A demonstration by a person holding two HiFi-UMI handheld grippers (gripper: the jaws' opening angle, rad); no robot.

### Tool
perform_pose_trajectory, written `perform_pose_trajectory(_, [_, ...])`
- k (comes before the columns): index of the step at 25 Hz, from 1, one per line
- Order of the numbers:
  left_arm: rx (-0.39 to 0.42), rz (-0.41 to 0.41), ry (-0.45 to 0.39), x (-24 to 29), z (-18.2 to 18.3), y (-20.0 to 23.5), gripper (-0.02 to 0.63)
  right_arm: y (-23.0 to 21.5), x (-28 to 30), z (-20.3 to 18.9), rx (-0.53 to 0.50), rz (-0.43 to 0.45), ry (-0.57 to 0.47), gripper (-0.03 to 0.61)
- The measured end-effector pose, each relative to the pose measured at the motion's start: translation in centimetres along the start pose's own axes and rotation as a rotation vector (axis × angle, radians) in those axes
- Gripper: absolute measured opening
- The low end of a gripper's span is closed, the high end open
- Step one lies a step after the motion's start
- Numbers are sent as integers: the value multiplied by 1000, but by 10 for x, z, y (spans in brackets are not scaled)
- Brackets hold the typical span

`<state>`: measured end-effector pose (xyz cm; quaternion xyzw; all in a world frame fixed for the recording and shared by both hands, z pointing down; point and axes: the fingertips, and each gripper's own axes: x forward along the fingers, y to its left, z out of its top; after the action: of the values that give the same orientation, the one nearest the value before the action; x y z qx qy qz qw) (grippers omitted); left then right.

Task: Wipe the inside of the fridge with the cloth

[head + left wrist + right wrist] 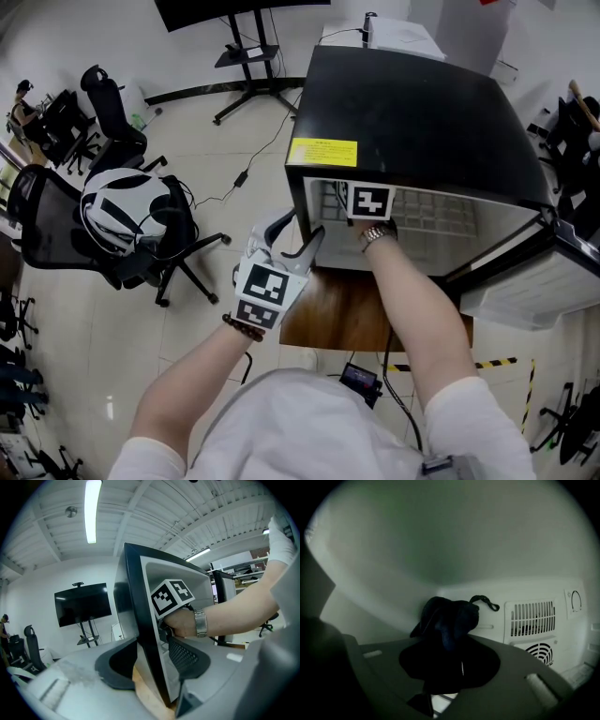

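A black mini fridge (422, 103) stands open on a low wooden table (342, 314). My right hand reaches inside it, and only the marker cube (370, 201) and wrist show in the head view. In the right gripper view my right gripper (449, 637) is shut on a bunched dark blue cloth (450, 618), which sits close to the white back wall; I cannot tell whether it touches. My left gripper (298, 234) straddles the front edge of the fridge's left wall (140, 602). Its jaws (152, 667) sit against both faces of that wall.
The fridge door (534, 281) hangs open to the right. On the back wall are a vent grille (532, 618), a round fan grille (540, 652) and a dial (575, 601). Office chairs (122, 220) and a screen stand (248, 56) stand on the floor to the left.
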<state>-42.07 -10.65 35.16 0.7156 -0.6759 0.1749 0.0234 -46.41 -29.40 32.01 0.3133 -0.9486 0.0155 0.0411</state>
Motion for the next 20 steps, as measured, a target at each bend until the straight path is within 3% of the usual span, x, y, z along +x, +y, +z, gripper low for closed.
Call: perform_pose_trajectory(20, [-25,23,-7,0,0,1,207,-67,-30,-4,-25,-145,35,109])
